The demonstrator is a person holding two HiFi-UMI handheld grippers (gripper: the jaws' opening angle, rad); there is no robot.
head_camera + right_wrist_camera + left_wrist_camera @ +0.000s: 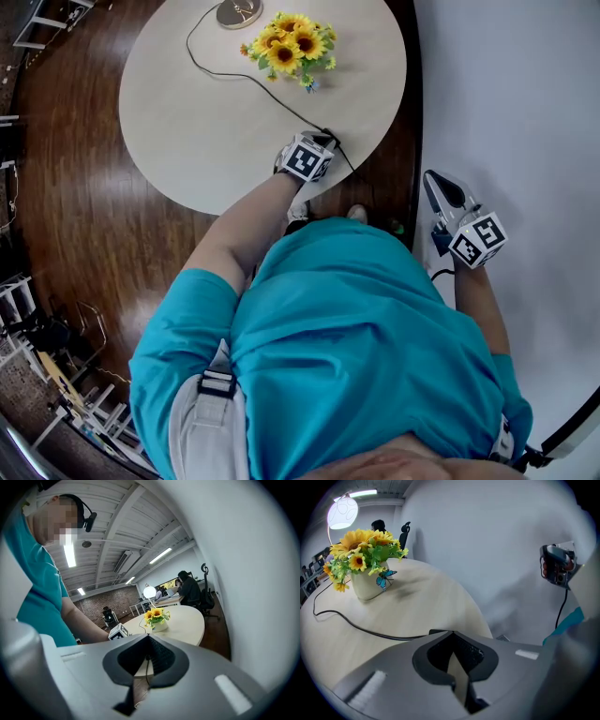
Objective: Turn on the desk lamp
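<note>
Your left gripper [450,633] was clenched, tips pressed together. It sat at the near edge of the round table [187,141], right where the black cord [225,73] reached its tips; whether it pinched the cord, I couldn't tell. That cord ran past the sunflowers [291,42] to the desk lamp [342,513] on the far side, its globe glowing bright. Your right gripper [148,637] was clamped together too, empty, held off the table beside the white wall [525,112], well apart from the lamp.
</note>
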